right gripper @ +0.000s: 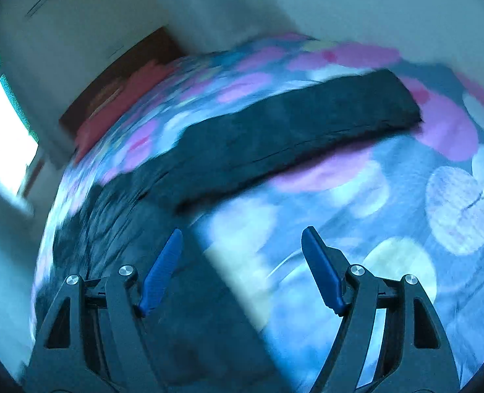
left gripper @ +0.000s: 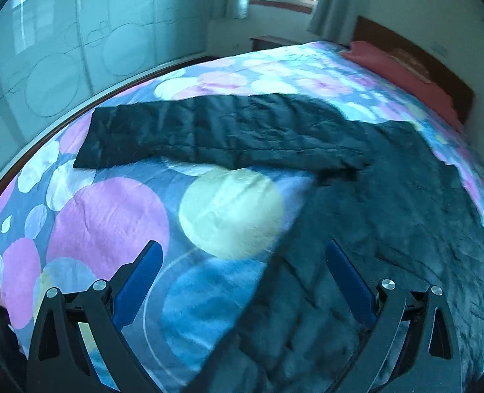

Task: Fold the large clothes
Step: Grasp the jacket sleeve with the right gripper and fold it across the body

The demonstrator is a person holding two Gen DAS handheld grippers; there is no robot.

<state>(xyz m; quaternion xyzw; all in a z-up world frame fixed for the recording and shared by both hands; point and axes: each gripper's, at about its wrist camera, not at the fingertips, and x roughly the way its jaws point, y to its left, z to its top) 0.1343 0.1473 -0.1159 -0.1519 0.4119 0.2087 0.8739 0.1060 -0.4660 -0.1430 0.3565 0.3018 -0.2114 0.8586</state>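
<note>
Both my jaws gaping, nothing in them. Dark trousers [left gripper: 356,229] lie spread flat across the bed [left gripper: 111,216], legs apart, so no fold yet.

Trousers [left gripper: 242,131] lie on the bedspread [left gripper: 111,222] (legs apart).

— How's my left gripper [left gripper: 243,255] looking?

— Your jaws stand wide apart, blue pads [left gripper: 140,281] splayed outward, nothing between them. It tilts downward.

— And my right gripper [right gripper: 242,242]?

— Also parted, though narrower than the left. I see its blue fingers [right gripper: 322,271] angled out, nothing pinched. That view is smeared, so I can't read finer detail. Both point downward at a slant.
</note>
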